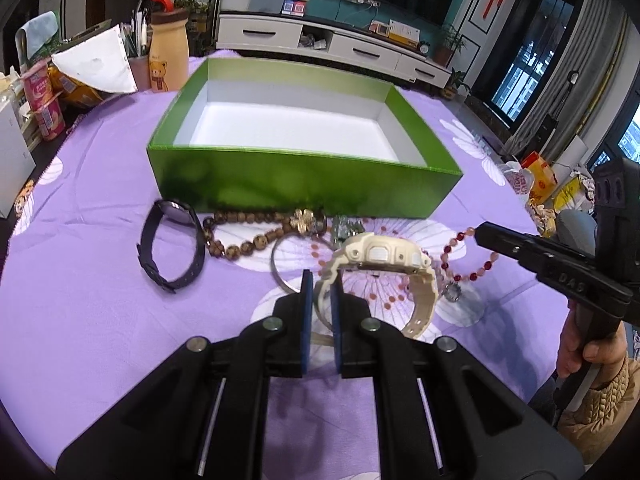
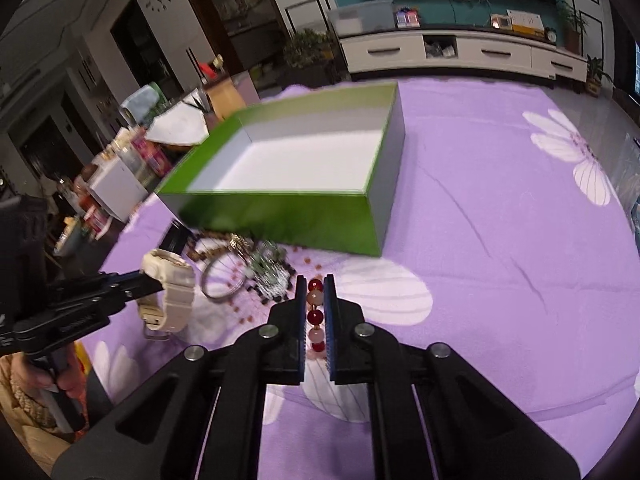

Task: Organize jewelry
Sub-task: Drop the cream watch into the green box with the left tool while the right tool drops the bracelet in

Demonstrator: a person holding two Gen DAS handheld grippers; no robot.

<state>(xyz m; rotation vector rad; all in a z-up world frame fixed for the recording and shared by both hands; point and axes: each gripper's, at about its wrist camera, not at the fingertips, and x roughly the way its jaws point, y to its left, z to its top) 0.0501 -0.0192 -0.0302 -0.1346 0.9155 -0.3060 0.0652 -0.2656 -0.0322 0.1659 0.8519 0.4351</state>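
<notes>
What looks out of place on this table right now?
Nothing is damaged or spilled. The jewelry is just jumbled: the brown bead bracelet, silver bangle and black watch lie tangled outside the empty green box.

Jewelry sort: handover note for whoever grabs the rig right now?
Left gripper: shut on the cream watch by its strap.
Right gripper: shut on the red-and-pink bead bracelet.
Green box: open, nothing in it yet.
On the purple cloth in front of the box: black watch, brown bead bracelet, silver bangle, a small green-and-silver piece.
Done: two pieces gripped.
Left: drop both into the box, then the other four.
</notes>
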